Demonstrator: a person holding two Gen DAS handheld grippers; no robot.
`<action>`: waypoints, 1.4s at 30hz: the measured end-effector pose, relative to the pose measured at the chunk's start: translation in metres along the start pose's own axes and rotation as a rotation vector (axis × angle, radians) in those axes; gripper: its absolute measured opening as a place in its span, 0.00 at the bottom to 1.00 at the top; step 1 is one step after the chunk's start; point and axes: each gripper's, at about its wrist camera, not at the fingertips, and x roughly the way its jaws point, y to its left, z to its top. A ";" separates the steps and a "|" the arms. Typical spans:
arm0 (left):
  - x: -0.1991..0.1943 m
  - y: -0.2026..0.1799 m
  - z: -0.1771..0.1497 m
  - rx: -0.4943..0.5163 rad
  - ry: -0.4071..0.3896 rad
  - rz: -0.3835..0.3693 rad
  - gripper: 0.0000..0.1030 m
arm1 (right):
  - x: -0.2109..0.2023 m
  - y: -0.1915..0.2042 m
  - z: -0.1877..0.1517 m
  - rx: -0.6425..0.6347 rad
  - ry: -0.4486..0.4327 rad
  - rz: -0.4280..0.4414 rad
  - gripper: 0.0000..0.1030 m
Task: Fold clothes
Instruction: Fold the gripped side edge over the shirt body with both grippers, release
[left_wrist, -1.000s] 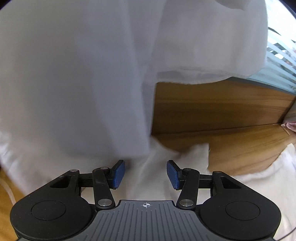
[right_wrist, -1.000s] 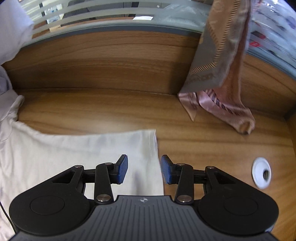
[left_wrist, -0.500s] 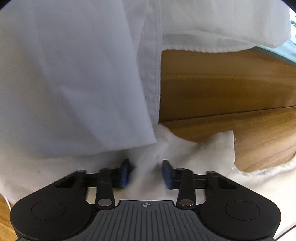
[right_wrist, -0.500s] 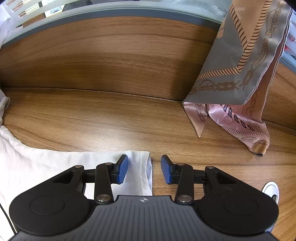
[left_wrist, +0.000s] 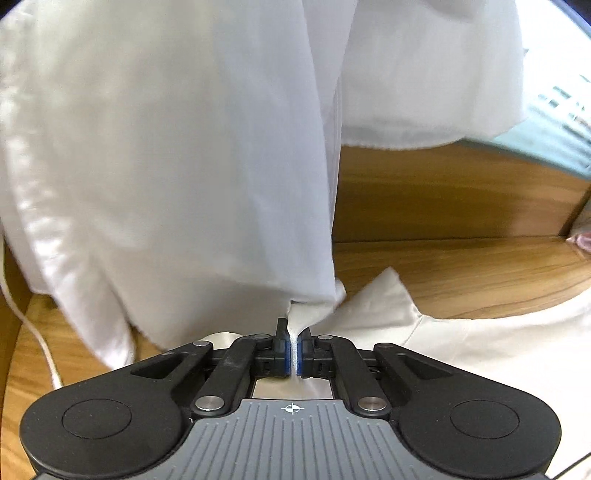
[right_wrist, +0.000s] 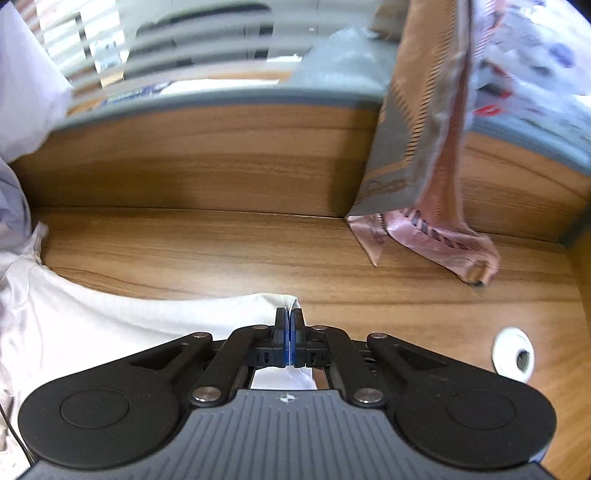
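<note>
- No container shows in either wrist view; everything lies on or hangs over a wooden desk (right_wrist: 221, 251) with a raised wooden back panel (right_wrist: 207, 162).
- The cream garment (left_wrist: 461, 343) lies flat on the desk. In the right wrist view its far hem runs left to right, from the bunched cloth at the left edge to a corner at the gripper.
- Left gripper (left_wrist: 294, 350): the blue pads are drawn narrow, pinching a fold of the cream garment, which rises in a small peak between them.
- Right gripper (right_wrist: 288, 345): pads pressed almost together on the garment's right-hand corner (right_wrist: 284, 301), which is puckered up off the desk.
- A white shirt (left_wrist: 184, 147) hangs down in front of the left gripper, its lower edge just above the pinched fold.
- A pink and grey patterned scarf (right_wrist: 424, 147) hangs over the back panel to the right, its end resting on the desk.
- A white cable grommet (right_wrist: 513, 354) sits in the desk at the right, well apart from the garment.
</note>
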 end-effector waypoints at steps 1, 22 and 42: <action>-0.010 -0.001 -0.004 -0.001 -0.014 -0.001 0.04 | -0.009 0.001 -0.005 0.004 -0.007 -0.002 0.01; -0.158 0.012 -0.100 0.064 -0.122 -0.040 0.04 | -0.158 0.034 -0.136 0.056 -0.080 -0.068 0.01; -0.164 0.009 -0.199 0.082 0.030 0.024 0.13 | -0.148 0.063 -0.255 -0.040 0.060 -0.104 0.02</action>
